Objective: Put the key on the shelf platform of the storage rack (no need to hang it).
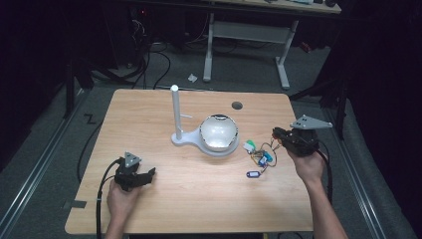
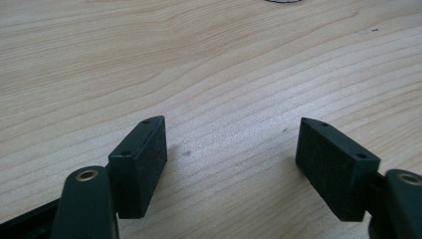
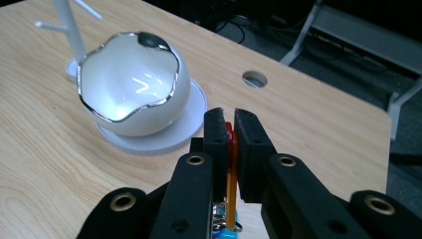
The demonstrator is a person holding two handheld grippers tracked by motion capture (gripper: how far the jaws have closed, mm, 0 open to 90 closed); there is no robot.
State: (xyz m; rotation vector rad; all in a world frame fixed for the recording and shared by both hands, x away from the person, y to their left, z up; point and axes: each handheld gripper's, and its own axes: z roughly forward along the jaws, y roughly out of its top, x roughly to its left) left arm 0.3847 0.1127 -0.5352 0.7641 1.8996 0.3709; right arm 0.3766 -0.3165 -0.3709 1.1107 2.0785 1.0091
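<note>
Right of the white bowl [image 1: 219, 132] on the wooden table [image 1: 194, 199]: a bunch of key tags [image 1: 260, 155] in green, blue, yellow and red, hanging from the right gripper [image 1: 276, 134] with the lowest blue tag touching or just above the tabletop. Right gripper's jaws nearly together, clamped on a red and yellow tag [image 3: 230, 149]. Left gripper [image 1: 147, 174] near the table's front left, jaws wide apart, nothing between them.

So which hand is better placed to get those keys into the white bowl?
The right. Its tool is already shut on the bunch of keys, close beside the white bowl. The left tool rests open on the table, farther away and holding nothing.
</note>
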